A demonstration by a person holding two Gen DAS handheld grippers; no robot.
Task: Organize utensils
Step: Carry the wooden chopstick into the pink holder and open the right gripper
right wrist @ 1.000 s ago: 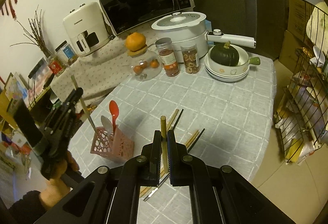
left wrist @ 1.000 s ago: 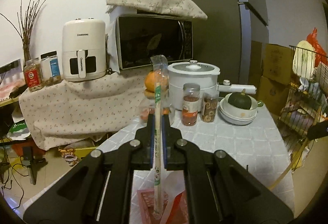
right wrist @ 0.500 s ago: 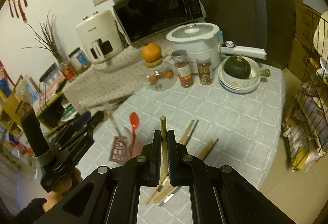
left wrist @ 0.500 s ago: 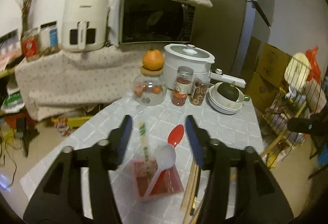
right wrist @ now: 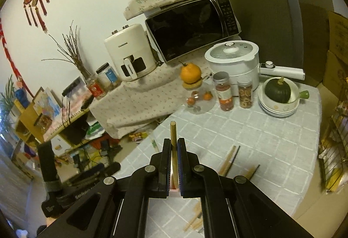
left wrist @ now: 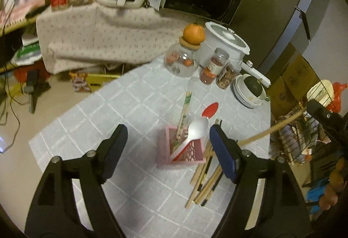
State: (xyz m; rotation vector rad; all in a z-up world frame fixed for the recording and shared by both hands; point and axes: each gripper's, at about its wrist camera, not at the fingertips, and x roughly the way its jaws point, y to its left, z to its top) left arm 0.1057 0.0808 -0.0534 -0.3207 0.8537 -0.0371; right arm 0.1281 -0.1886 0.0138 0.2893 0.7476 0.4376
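Right wrist view: the right gripper [right wrist: 173,164] pinches a single wooden chopstick [right wrist: 173,135] between pressed-together jaws, its long axis running along the fingers, blunt end pointing away toward the table's far side. Left wrist view: the left gripper [left wrist: 167,151] is spread wide and holds nothing — between its fingers stands the pink utensil holder [left wrist: 165,151] on the checked tablecloth [left wrist: 113,111], with wrapped chopsticks [left wrist: 183,116], a white spoon [left wrist: 196,128] and a red spoon [left wrist: 209,109] leaning up and away — loose chopsticks [left wrist: 204,183] lie flat just beside it.

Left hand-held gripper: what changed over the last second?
The left hand-held gripper let go of the wrapped chopsticks, now standing in the pink holder, and opened. The right hand-held gripper stayed shut on its wooden chopstick.
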